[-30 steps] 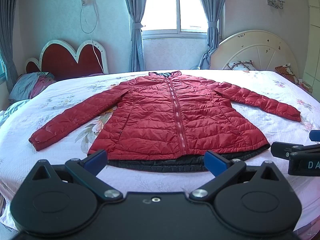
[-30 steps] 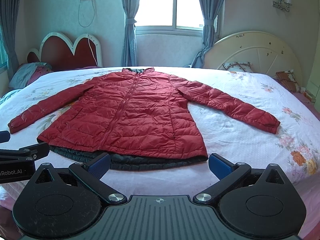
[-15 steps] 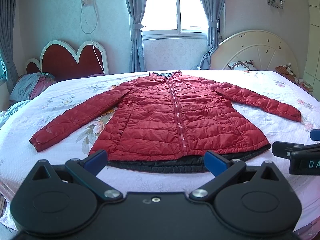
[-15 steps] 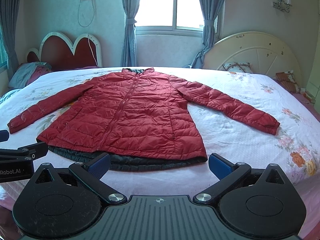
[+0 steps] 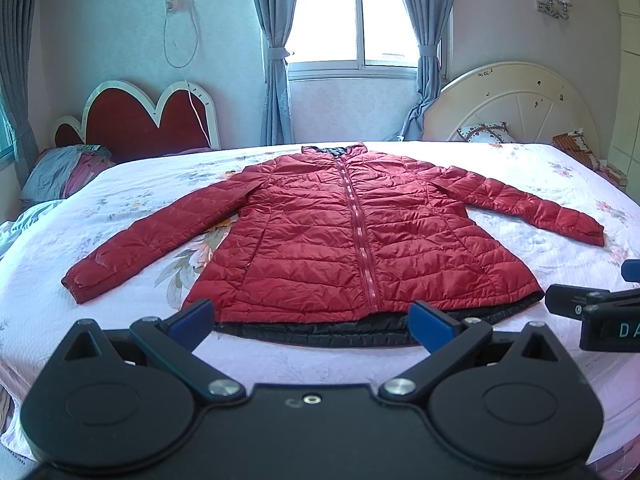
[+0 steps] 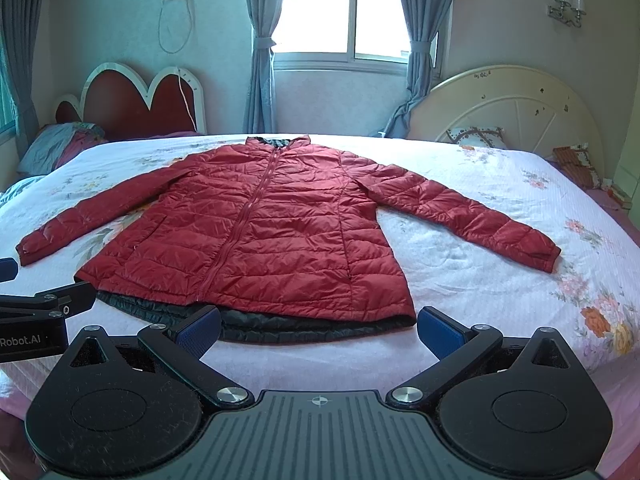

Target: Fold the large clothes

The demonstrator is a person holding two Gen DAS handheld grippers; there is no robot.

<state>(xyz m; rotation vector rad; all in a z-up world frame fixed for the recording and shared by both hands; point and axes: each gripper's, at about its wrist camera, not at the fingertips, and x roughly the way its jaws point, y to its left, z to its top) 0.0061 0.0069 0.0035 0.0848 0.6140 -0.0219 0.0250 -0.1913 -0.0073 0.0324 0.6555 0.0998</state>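
Item 1, my left claw: level, low over the near edge of the bed, blue pads spread wide apart, nothing between them. It points at the jacket's hem, on the zip side. Its tip shows at the left edge of the right wrist view.

Item 2, my right claw: same pose, just beside the left claw, pads likewise wide apart and empty, aimed at the hem's right half.

Item 3, red quilted jacket: lies flat, front up, zipped, in the middle of the bed. Long axis runs from the hem, nearest my claws, to the collar at the far side. Both sleeves are spread outward and slanting toward me. A black lining strip shows below the hem.

Item 4, bed: pale floral cover, mostly smooth around the jacket.

Item 5, room beyond the jacket's collar: window with blue curtains, a cream round headboard to the right of it, a red heart-shaped headboard to the left, a twin wall lamp above the cream one.
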